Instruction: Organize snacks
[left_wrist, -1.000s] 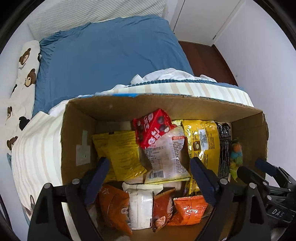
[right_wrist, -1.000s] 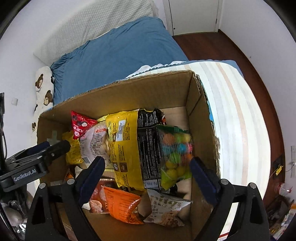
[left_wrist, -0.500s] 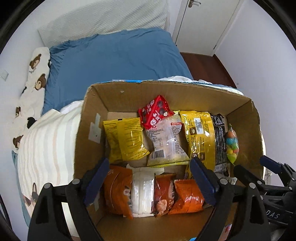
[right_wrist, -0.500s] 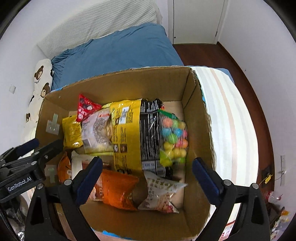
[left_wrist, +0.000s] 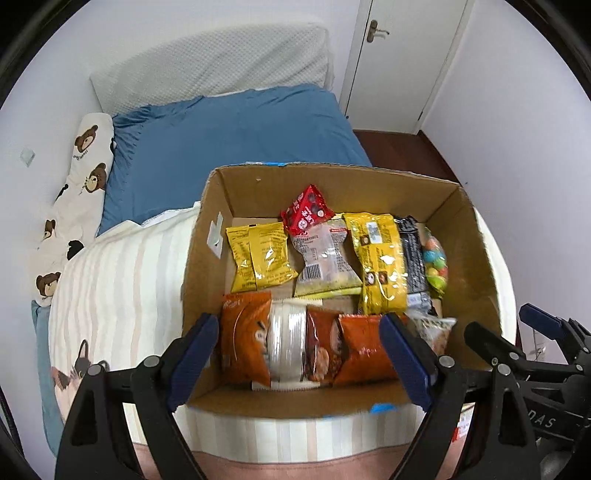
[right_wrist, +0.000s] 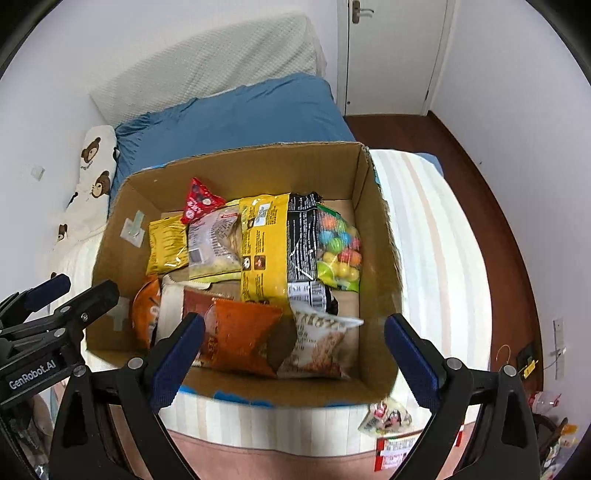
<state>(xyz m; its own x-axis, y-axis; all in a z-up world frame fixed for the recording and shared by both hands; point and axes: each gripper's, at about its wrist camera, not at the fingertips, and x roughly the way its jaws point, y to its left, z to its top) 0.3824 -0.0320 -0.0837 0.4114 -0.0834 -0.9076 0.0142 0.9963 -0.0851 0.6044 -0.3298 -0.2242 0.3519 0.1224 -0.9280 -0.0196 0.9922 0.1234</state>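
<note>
An open cardboard box sits on a striped bed cover, filled with snack packs. Back row: small yellow packs, a red pack, a clear pack, a long yellow bag, a black bag and coloured candy balls. Front row: orange and brown packs and a white oat pack. My left gripper is open and empty above the box's near edge. My right gripper is open and empty too. A loose snack pack lies outside the box at its front right corner.
A blue duvet and a bear-print pillow lie behind the box. A white door and dark wood floor are at the right. Clutter lies on the floor at the lower right.
Both grippers have pulled back and up from the box, so the whole box and the bed's near edge now show. Both stay open. The snacks have not moved.
</note>
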